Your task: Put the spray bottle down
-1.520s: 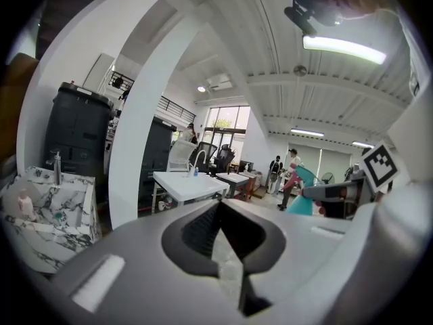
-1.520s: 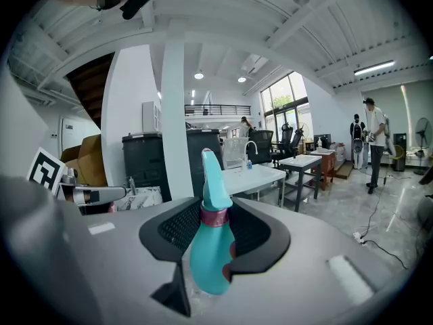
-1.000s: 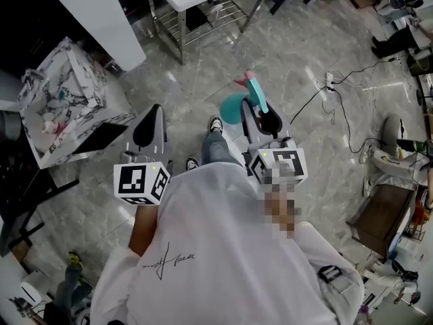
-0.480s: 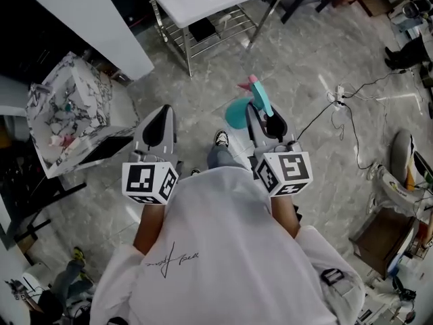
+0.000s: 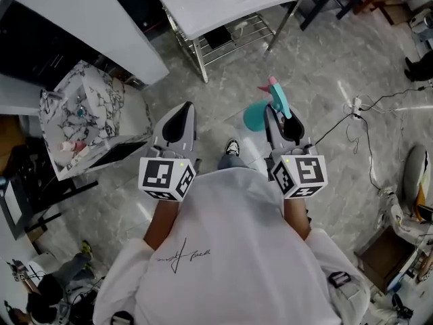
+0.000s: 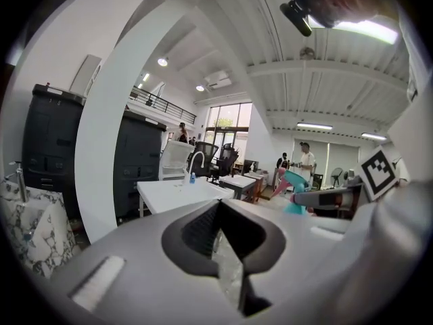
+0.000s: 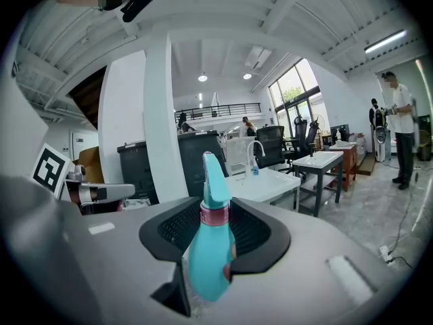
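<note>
Right gripper clamps bottle mid-body; left gripper closed, empty. Risk: only floor below, so early release = drop; table well ahead.

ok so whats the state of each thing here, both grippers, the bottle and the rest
left gripper, jaws together, nothing between them
right gripper, shut on the spray bottle
spray bottle, upright, held in the air above the floor, not yet put down
white sink table, standing ahead of the person
marbled basin, small items lying in it
</note>
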### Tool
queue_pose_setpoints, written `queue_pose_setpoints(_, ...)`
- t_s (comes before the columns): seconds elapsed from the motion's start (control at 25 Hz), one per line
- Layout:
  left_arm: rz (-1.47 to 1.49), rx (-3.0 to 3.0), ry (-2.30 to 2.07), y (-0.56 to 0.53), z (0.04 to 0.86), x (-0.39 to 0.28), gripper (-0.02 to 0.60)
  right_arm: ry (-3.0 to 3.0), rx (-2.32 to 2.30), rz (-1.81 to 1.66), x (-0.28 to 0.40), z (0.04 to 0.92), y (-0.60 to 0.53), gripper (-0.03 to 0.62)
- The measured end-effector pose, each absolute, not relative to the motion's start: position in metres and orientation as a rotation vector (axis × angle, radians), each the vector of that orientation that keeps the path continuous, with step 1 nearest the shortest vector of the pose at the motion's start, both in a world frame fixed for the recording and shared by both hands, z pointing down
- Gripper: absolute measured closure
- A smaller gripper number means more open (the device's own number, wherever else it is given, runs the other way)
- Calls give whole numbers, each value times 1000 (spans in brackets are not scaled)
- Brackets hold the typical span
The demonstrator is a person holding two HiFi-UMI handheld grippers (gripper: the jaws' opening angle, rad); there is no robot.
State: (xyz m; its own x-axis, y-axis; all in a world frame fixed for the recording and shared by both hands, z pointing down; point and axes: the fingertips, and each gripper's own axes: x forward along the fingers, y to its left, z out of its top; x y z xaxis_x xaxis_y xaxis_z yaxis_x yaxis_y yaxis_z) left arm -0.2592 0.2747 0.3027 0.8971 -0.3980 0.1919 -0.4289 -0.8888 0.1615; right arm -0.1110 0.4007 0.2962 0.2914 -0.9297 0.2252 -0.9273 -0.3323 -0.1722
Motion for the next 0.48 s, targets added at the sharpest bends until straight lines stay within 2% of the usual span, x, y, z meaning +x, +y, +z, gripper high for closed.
queue_pose_setpoints(0.48,195,2846,-683,251,310,-193,545,1881,-2519,-436,-39,301,374,467)
